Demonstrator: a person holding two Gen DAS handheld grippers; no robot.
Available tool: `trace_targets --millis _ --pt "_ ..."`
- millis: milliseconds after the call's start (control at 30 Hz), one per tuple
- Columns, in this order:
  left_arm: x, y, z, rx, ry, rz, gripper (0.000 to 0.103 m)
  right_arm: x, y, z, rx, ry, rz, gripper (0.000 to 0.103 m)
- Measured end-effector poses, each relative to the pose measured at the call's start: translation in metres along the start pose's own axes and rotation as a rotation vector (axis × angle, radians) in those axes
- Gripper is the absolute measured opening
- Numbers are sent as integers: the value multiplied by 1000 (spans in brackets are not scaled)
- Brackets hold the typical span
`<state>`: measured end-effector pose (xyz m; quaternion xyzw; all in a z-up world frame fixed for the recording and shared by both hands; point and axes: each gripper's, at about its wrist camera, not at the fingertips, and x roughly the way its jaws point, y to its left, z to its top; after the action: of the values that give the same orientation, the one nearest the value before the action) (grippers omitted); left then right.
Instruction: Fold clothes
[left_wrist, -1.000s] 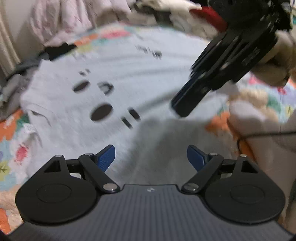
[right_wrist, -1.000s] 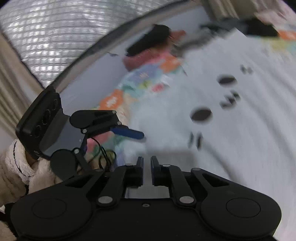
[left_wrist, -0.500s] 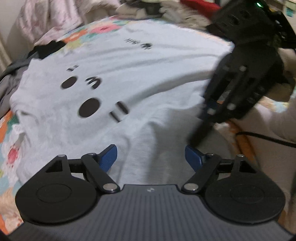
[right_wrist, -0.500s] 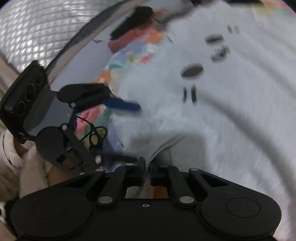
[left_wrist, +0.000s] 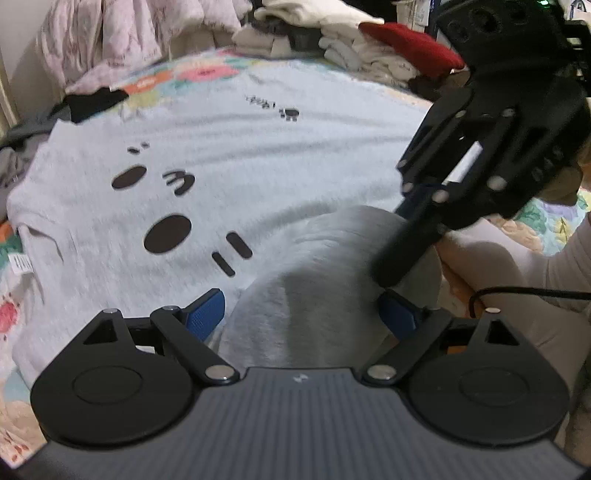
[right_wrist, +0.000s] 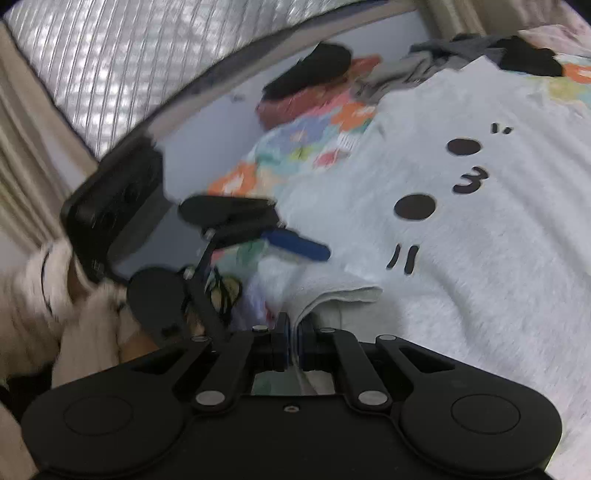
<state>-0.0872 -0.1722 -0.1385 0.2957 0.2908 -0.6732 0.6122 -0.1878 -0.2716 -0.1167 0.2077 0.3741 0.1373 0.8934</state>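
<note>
A light grey sweatshirt (left_wrist: 229, 147) with a black cartoon face print lies spread on the bed; it also shows in the right wrist view (right_wrist: 498, 221). My right gripper (right_wrist: 293, 345) is shut on the sweatshirt's near edge and lifts a fold of it (left_wrist: 332, 266); in the left wrist view that gripper (left_wrist: 391, 269) comes in from the upper right. My left gripper (left_wrist: 301, 314) is open, its blue pads either side of the raised fold. In the right wrist view the left gripper (right_wrist: 295, 254) hovers at the sweatshirt's edge.
A floral bedsheet (right_wrist: 288, 147) lies under the sweatshirt. Stacked folded clothes with a red item (left_wrist: 406, 44) sit at the back. Dark garments (right_wrist: 314, 70) lie near the wall. A black cable (left_wrist: 524, 293) runs at the right, near the person's leg.
My right gripper came down to the sweatshirt's near edge, closed on it and raised a fold. My left gripper moved forward so the fold sits between its open fingers.
</note>
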Motion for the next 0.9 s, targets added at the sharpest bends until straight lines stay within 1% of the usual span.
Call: trace_targets --millis 67,100,133,167,233,300,333,367,400,500,533,600,633,667,700,767,800,867,900 --pt "1 0 0 -3 4 3 91 0 5 2 -31 12 -30 8" --pt "0 -1 0 4 -2 -4 87 1 7 3 -38 18 -39 8" --pt "-1 -3 -1 11 -9 -14 67 1 8 4 -39 21 -44 11" --pt "-2 -4 -1 18 -17 -23 48 2 9 4 -43 27 -54 12" --pt "-4 -10 -2 44 -16 -39 38 2 14 3 -68 46 -88 12" --pt "-7 -18 -3 85 -19 -30 33 3 19 2 -93 64 -123 14" --pt "-8 -21 -4 94 -22 -30 32 4 22 2 -106 74 -140 17" --pt "-9 -23 -4 101 -23 -31 32 4 24 2 -119 83 -157 25" --pt "-10 -24 -4 106 -24 -26 32 5 27 1 -132 93 -176 27" --pt "-15 -26 -5 115 -36 -17 32 4 33 -1 -175 103 -210 29" --pt "-16 -26 -5 115 -44 -16 32 3 34 -1 -182 95 -212 32" --pt "-20 -27 -5 117 -59 -15 32 -2 34 0 -179 55 -195 32" --pt "-21 -27 -5 119 -64 -16 27 -4 34 1 -184 36 -180 32" --pt "-23 -28 -5 120 -69 -17 27 -6 35 1 -197 13 -169 9" --pt "-24 -28 -5 122 -77 -18 27 -9 39 1 -236 -19 -163 4" --pt "-28 -30 -5 131 -107 -20 28 -11 51 2 -320 -63 -164 4" --pt "-30 -31 -5 136 -118 -9 30 -11 52 4 -326 -67 -160 4" --pt "-31 -30 -4 131 -138 4 40 -11 52 7 -326 -77 -145 4" --pt "-32 -29 -4 127 -148 10 41 -12 49 8 -302 -87 -122 4"
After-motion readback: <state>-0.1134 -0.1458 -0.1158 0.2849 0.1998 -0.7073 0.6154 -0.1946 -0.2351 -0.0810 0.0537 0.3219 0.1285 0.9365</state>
